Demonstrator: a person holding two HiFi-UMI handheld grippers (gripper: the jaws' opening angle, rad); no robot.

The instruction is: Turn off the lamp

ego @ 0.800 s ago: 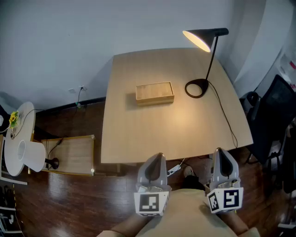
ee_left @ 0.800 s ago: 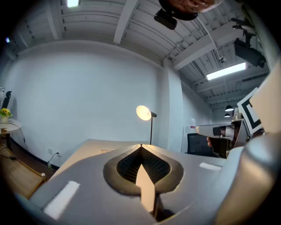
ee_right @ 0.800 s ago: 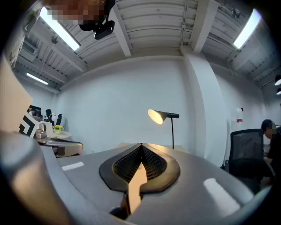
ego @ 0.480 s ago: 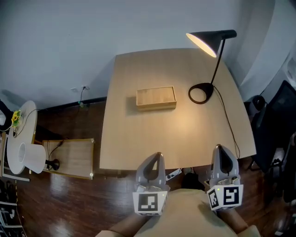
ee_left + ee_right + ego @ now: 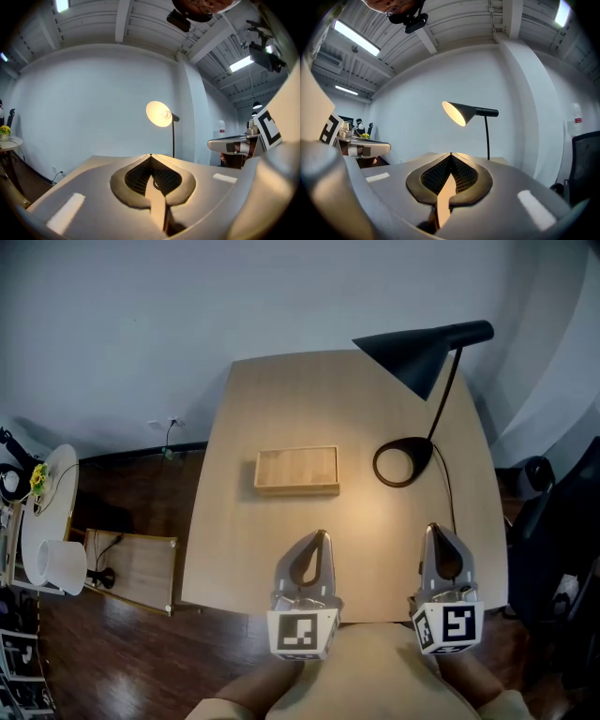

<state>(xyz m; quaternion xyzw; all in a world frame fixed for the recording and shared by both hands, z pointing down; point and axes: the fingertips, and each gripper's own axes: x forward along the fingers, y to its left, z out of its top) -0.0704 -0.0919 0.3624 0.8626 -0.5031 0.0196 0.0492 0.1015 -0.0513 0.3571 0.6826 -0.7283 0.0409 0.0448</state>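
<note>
Shut, both pairs: left gripper (image 5: 320, 538) and right gripper (image 5: 434, 530) each have their jaws meeting at the tips, with nothing between them. Both are held side by side over the near edge of the pale wooden table (image 5: 253, 399).

Beyond the left gripper, mid-table: flat rectangular light-wood box (image 5: 296, 471). Not part of the task.

Black metal desk lamp (image 5: 413, 356) stands at the far right of the table, ahead of the right gripper and well apart from it. Cone shade, thin stem, open ring base (image 5: 421, 450). Thin black cord (image 5: 451, 498) runs from the base toward the near right edge. Lit: both gripper views show the shade glowing inside.

Handling, by judgement: light, stiff, smooth metal. Top-heavy on so thin a stem, so a push at the shade could tip it. No switch can be made out. Better to steady it at the stem or base and press with a closed tip.

Against the earlier frames: the grippers were short of the table then, over the floor. The lamp is nearer now, and the head view meets the shade's dark top, not its bright underside.
</note>
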